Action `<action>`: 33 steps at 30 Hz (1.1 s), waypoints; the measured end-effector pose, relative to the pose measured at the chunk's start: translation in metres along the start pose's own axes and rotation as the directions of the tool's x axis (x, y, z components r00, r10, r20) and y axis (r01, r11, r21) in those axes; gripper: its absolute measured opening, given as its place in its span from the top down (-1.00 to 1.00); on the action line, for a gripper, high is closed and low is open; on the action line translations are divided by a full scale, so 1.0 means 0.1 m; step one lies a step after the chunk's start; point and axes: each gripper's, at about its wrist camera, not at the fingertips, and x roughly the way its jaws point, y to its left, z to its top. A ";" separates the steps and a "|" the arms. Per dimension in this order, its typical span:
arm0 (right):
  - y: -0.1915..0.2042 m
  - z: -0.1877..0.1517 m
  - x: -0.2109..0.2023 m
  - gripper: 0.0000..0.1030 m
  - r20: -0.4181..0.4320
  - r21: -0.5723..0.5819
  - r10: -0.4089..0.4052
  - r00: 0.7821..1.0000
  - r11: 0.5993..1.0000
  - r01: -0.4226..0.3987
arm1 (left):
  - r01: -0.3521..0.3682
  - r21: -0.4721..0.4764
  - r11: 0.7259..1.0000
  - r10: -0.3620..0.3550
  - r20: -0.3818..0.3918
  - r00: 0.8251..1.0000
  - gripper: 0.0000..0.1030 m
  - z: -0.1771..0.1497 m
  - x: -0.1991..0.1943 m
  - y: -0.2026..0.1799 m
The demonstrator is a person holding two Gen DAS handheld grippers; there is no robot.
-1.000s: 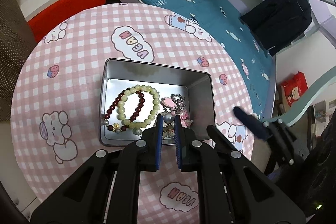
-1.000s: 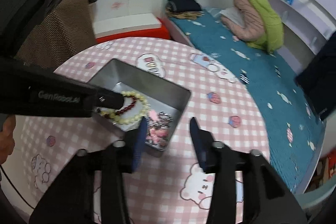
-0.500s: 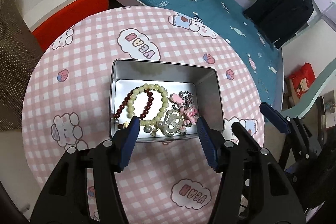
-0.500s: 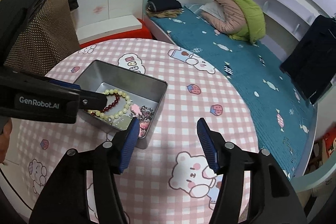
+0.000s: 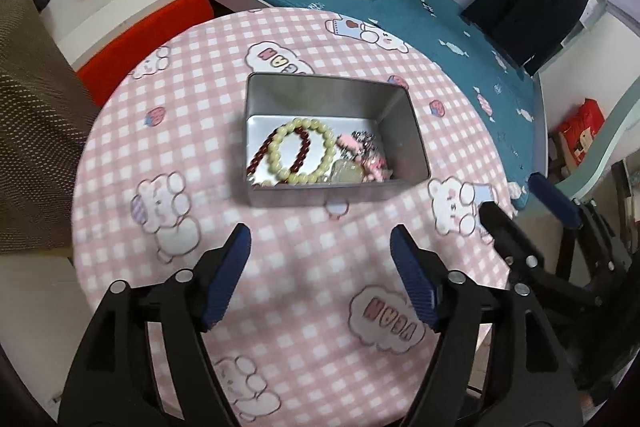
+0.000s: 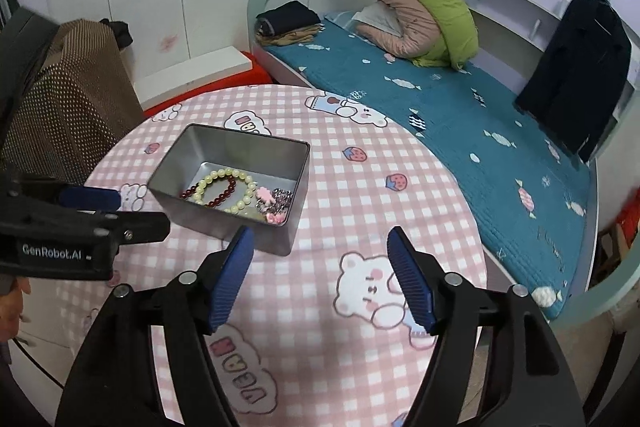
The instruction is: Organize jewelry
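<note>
A silver metal tin (image 5: 312,87) (image 6: 240,143) stands on the round pink checked table (image 5: 200,259). Inside lie a cream bead bracelet (image 5: 304,151) (image 6: 226,189), a dark red bead bracelet (image 5: 262,153) (image 6: 224,193), a pink charm piece (image 5: 370,157) (image 6: 272,203) and a pale pendant (image 5: 346,173). My left gripper (image 5: 320,241) hovers nearer than the tin, its jaws opening with nothing between them. My right gripper (image 6: 320,241) hangs over the cloth right of the tin, its jaws also opening and bare. The left tool (image 6: 80,231) shows at the left of the right wrist view.
A teal bed (image 6: 460,131) with a pink and green jacket (image 6: 428,15) curves round the table's far side. A dark coat (image 6: 580,67) hangs at the right. A brown dotted fabric (image 5: 32,131) and a red bench (image 5: 152,23) stand at the left.
The left jaws have spread from nearly shut over the jewelry to wide and left a pale pendant in the tin. Both grippers have drawn back and up from the tin. The right jaws have widened.
</note>
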 end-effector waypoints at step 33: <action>-0.30 -0.40 -2.36 -0.85 0.475 -0.043 0.030 0.879 0.999 -0.011 | -0.242 -0.118 0.963 0.268 0.491 0.829 -0.74 -1.29 -2.22 -1.14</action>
